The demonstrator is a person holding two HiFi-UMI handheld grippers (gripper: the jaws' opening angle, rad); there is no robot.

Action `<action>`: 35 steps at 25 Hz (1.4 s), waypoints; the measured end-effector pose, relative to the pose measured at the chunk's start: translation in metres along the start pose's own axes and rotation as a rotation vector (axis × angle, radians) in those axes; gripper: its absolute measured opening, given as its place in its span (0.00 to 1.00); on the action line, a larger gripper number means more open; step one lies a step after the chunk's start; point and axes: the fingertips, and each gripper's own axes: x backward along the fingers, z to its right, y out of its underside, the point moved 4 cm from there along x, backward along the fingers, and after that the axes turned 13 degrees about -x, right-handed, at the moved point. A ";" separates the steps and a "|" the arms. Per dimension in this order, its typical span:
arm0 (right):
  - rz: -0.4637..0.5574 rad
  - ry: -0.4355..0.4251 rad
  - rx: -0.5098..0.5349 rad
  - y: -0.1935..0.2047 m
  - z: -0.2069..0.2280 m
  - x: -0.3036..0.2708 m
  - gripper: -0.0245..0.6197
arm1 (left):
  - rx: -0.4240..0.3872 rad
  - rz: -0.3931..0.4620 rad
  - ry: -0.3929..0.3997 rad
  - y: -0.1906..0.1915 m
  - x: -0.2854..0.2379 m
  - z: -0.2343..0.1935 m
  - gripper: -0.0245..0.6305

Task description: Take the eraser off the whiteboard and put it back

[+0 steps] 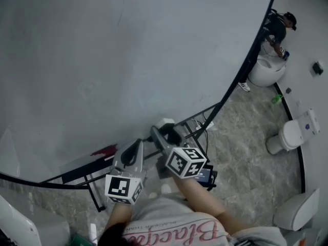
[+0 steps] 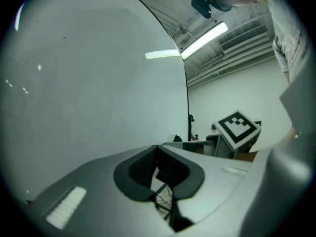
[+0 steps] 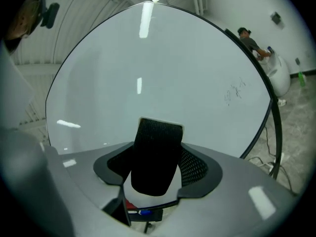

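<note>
Right gripper view: the right tool point(image 3: 157, 168) is clenched on the eraser point(image 3: 157, 149), black felt facing the camera, just in front of the whiteboard point(image 3: 163, 68); can't tell if it touches the board. Risk: the eraser sits tilted in the jaws, so it could twist out or land crooked when pressed back. Left gripper view shows the left tool point(image 2: 158, 169) closed, empty. Only the head view shows the ledge point(image 1: 82, 170) under the board.
</note>
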 end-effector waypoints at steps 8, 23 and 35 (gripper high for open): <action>0.039 -0.081 0.426 -0.009 -0.056 0.043 0.46 | 0.010 0.025 0.005 -0.006 0.005 0.008 0.04; 0.043 -0.093 0.746 0.002 -0.083 0.077 0.46 | 0.006 0.076 -0.012 -0.018 0.022 0.007 0.04; 0.033 -0.093 0.779 0.003 -0.088 0.074 0.46 | -0.011 0.081 -0.030 -0.021 0.026 0.005 0.04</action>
